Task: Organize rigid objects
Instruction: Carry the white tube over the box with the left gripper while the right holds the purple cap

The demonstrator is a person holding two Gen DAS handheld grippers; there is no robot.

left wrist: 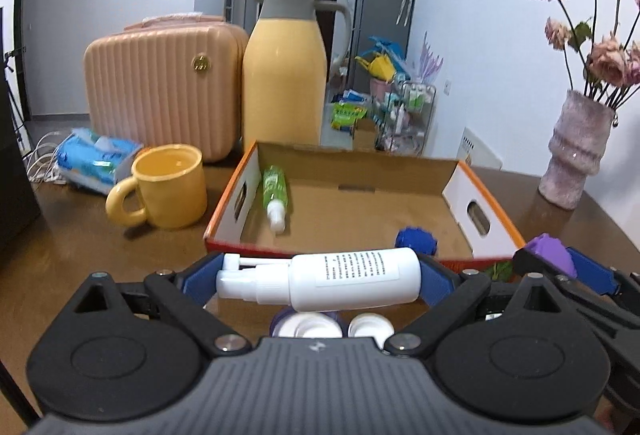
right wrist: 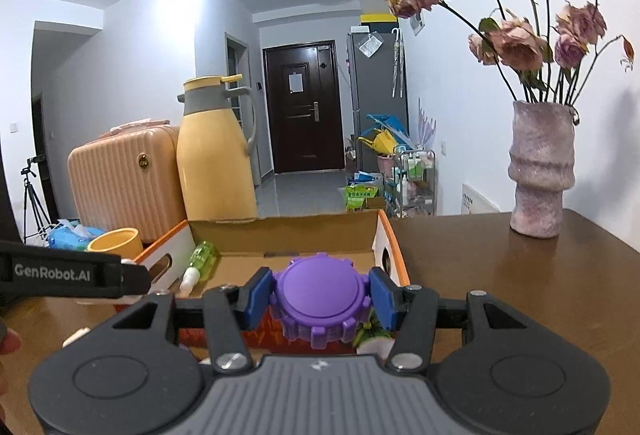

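Your left tongs point(left wrist: 320, 277) clamp white spray bottle point(left wrist: 320, 277) endwise: light, slick, keep level. Right tongs point(right wrist: 319, 301) pinch purple gear toy point(right wrist: 319, 301): rigid, grippy. Both just before cardboard box point(left wrist: 486, 195).

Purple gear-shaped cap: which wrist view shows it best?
Right wrist view: the purple gear-shaped cap sits centred and whole, clamped in the right gripper. The left wrist view catches only part of it at the right edge, behind that gripper's finger.
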